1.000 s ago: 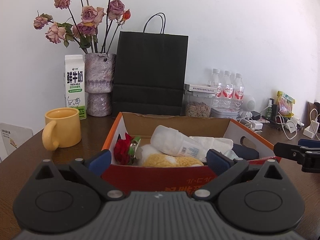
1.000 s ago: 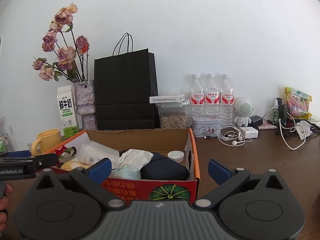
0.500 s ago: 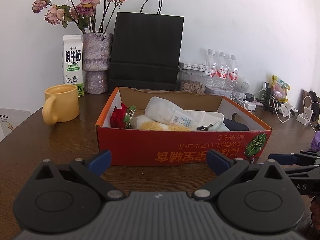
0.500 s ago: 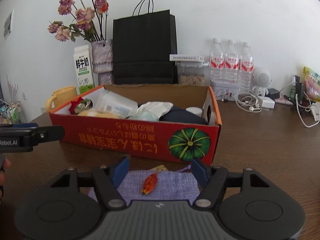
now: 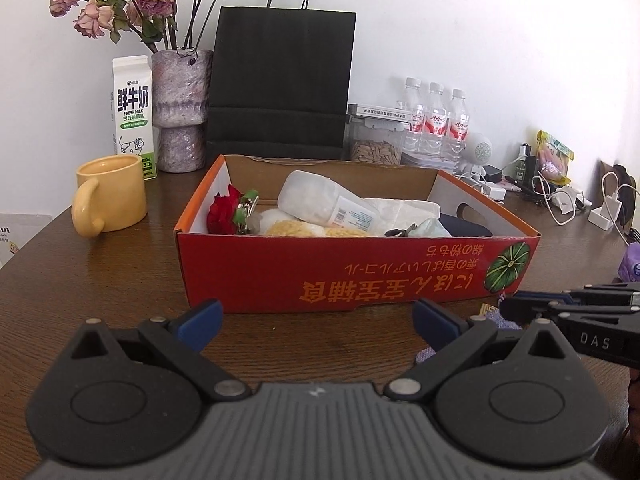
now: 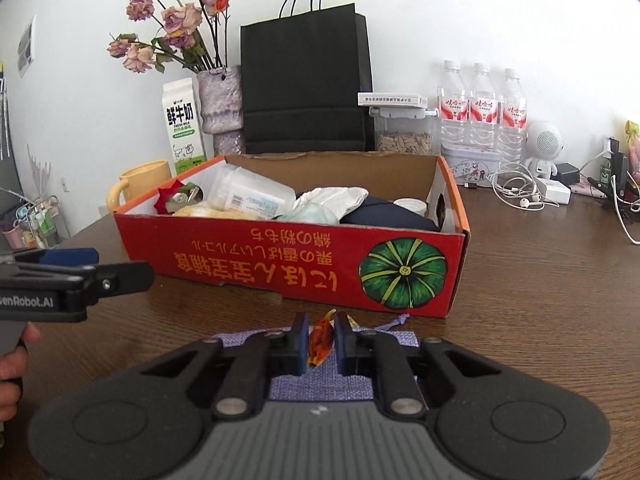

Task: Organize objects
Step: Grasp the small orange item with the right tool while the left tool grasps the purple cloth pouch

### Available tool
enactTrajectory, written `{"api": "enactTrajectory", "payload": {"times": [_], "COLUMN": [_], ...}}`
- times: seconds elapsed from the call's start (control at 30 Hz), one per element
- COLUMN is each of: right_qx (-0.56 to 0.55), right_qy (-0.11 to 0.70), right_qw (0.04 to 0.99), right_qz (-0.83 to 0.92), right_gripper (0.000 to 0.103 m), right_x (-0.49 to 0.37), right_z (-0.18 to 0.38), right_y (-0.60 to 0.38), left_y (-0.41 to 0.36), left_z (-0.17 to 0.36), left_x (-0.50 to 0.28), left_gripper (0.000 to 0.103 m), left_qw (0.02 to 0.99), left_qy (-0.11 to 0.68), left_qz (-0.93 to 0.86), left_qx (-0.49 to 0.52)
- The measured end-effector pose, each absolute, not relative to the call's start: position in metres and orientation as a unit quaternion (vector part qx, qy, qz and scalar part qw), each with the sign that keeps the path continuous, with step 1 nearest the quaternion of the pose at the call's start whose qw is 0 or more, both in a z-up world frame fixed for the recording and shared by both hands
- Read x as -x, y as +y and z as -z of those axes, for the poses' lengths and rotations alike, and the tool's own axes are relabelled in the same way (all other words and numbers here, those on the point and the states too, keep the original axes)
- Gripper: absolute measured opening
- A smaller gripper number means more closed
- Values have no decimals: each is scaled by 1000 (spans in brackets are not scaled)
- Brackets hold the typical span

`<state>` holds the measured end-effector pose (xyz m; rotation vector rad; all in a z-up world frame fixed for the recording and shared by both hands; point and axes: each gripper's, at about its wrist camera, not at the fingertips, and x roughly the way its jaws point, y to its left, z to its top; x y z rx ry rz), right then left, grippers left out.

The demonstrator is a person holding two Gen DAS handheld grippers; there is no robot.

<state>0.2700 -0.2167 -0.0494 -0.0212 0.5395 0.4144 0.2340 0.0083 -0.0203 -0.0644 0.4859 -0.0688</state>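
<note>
Wooden table (image 6: 540, 300): right gripper (image 6: 321, 340) clamped on orange wrapper (image 6: 320, 338), left gripper (image 5: 316, 322) apart

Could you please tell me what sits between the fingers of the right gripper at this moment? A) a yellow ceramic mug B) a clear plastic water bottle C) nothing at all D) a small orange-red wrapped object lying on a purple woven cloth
D: in the right wrist view the right gripper has its jaws drawn in on the small orange-red wrapped object, which lies on the purple woven cloth in front of the red cardboard box.
</note>
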Motion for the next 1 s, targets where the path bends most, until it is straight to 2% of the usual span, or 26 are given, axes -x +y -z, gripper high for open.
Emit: {"api": "enactTrajectory", "payload": {"times": [0.2, 0.47, 0.93, 1.0], "right_qx": [-29, -50, -58, -58], "right_qy": [220, 200, 187, 186], "right_qw": [959, 963, 965, 965], "right_qz": [-179, -175, -177, -174], "right_gripper": [12, 12, 12, 12], "right_x": [-266, -266, -262, -262], "right_z": [33, 26, 25, 26], "right_y": [-239, -254, -263, -263], "left_y": [-9, -67, -101, -100], "left_z": [25, 31, 50, 51], "left_x": [-237, -244, -276, -274], "left_gripper": [103, 103, 103, 100], "left_qw": [963, 942, 935, 935], "left_qy": [258, 297, 338, 337], "left_qz": [70, 155, 109, 111], "left_qx": [23, 5, -7, -8]}}
